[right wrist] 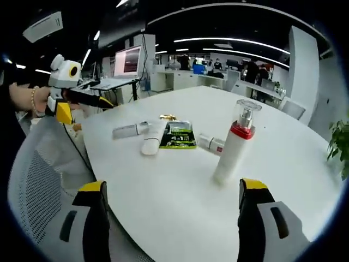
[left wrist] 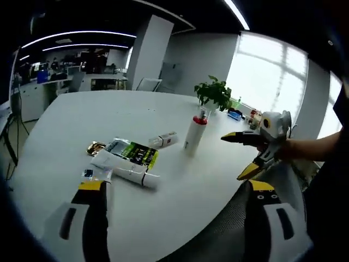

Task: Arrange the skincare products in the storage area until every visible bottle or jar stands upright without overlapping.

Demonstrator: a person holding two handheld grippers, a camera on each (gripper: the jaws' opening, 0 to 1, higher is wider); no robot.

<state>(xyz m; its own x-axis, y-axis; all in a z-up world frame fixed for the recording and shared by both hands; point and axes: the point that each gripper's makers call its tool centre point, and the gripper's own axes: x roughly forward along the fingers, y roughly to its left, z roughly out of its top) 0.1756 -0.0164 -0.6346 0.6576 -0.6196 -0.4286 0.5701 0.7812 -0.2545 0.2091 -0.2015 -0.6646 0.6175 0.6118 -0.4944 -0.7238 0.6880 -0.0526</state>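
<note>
Your right hand-held gripper (right wrist: 172,204) gapes wide, empty.
Pump bottle (right wrist: 235,143) stands upright on the tabletop (right wrist: 163,213), just ahead between its jaws.

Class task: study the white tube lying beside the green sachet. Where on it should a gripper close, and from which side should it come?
Probably grip the white tube across its round middle, coming down from above with the jaws straddling its width. It lies flat on the table, so no side gap exists underneath, and the green sachet touches one flank; its far, flattened end looks harder to hold.

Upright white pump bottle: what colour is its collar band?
Red, under a clear cap; clearest in the right gripper view.
</note>
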